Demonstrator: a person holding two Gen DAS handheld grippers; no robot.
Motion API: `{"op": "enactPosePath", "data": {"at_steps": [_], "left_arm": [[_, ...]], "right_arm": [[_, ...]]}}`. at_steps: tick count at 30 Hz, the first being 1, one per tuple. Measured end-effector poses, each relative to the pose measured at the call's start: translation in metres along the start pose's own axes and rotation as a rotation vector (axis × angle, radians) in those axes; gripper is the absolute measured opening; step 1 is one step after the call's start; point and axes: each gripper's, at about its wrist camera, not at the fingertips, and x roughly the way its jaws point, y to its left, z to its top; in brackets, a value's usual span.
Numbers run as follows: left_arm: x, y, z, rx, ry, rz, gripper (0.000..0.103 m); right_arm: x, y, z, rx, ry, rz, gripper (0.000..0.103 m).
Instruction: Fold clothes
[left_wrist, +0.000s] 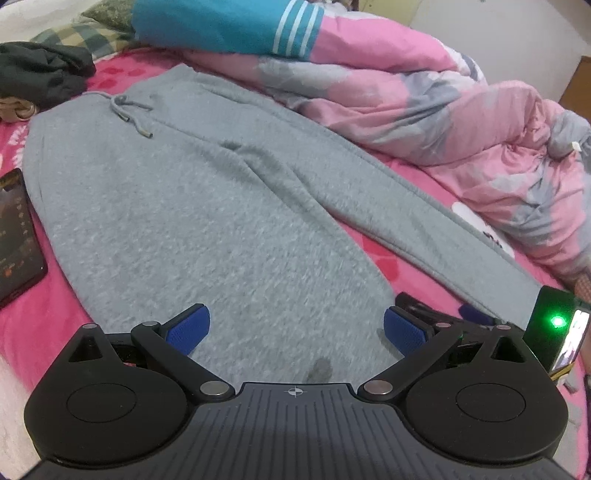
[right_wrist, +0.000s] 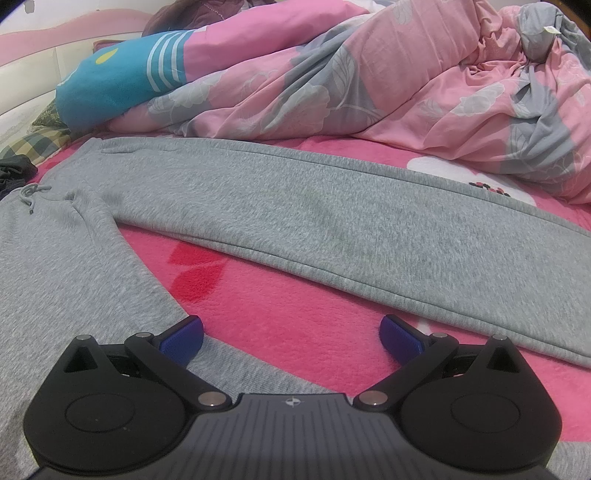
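Grey sweatpants (left_wrist: 207, 206) lie flat on a pink bed sheet (right_wrist: 295, 325), legs spread apart, waist and drawstring (left_wrist: 129, 110) at the far left. My left gripper (left_wrist: 295, 330) is open and empty, low over the near leg. My right gripper (right_wrist: 291, 336) is open and empty, over the pink sheet between the two legs; its left finger (right_wrist: 184, 336) is above the near leg's edge. The far leg (right_wrist: 332, 225) stretches to the right. The right gripper's body also shows at the left wrist view's right edge (left_wrist: 554, 325).
A crumpled pink and grey quilt (left_wrist: 443, 122) lies along the far side, with a blue striped pillow (left_wrist: 229, 26) on it. A phone (left_wrist: 18, 232) lies left of the pants. A dark garment (left_wrist: 40, 74) sits at the far left.
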Motion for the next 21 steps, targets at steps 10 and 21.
{"op": "enactPosePath", "data": {"at_steps": [10,21], "left_arm": [[0.013,0.019,0.003,0.004,0.012,0.059,0.101],[0.022,0.017,0.0,0.093,0.04,0.115,0.102]], "right_arm": [[0.0,0.0,0.0,0.0,0.0,0.0,0.103],[0.0,0.0,0.0,-0.001,-0.002,0.0,0.103]]}}
